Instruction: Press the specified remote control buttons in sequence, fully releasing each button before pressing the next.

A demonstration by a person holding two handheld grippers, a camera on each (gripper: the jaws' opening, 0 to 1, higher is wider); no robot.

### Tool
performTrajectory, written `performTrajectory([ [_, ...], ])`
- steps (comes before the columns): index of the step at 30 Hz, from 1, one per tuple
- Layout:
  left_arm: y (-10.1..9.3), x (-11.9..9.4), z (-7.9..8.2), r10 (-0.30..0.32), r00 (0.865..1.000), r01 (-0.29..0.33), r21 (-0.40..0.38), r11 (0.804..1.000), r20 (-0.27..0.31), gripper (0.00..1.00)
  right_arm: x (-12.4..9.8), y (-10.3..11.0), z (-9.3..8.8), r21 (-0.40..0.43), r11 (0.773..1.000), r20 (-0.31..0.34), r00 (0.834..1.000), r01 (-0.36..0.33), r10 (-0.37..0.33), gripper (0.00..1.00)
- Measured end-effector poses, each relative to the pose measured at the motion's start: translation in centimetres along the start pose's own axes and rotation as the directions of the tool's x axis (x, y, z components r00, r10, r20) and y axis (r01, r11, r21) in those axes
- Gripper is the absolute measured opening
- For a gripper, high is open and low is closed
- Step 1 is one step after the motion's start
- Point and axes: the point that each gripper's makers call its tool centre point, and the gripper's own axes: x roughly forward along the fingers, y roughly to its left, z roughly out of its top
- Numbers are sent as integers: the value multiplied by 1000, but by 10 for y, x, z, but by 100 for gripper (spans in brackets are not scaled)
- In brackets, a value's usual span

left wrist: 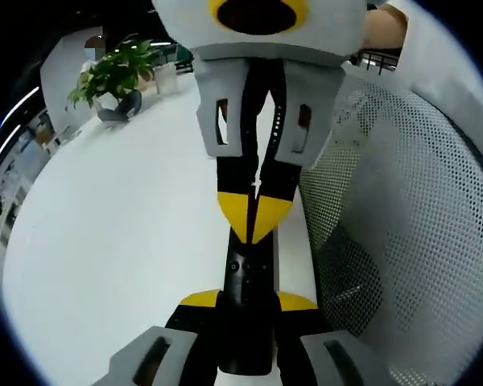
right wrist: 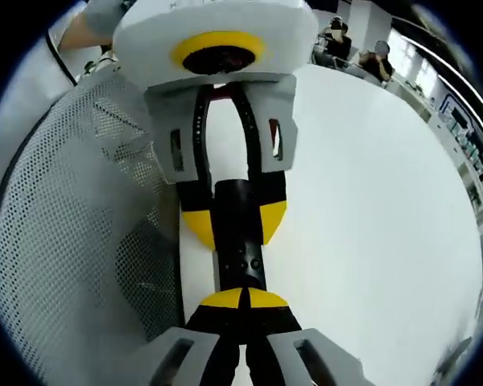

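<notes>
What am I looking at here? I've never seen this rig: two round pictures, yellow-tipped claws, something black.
No robot arm: a person holds a two-jaw gripper in each hand, each carrying a fisheye camera looking along its jaws. In the left gripper view, the left gripper rises from the bottom, shut on a black remote; the right gripper enters from the top, jaws shut, tips at the remote. The right gripper view shows the same scene from the opposite end. Behind are a white table, a mesh chair back and a potted plant.
</notes>
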Motion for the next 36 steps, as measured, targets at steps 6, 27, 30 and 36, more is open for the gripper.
performTrajectory([
  [6, 0, 0, 0, -2, 1000, 2, 1, 1000, -2, 22, -3, -2, -1, 40, 999, 75, 997, -26, 23, 0],
  [27, 0, 0, -1, -4, 1000, 4, 2, 1000, -5, 22, -5, -2, -9, 60, 998, 80, 997, -11, 6, 0],
  [30, 0, 0, -1, -6, 1000, 6, 4, 1000, -8, 22, -5, -3, -10, 76, 997, 82, 997, 6, -12, 0],
  [36, 0, 0, -1, -4, 1000, 4, 1, 1000, -3, 22, -8, -4, -8, 221, 975, 187, 982, -27, -15, 0],
])
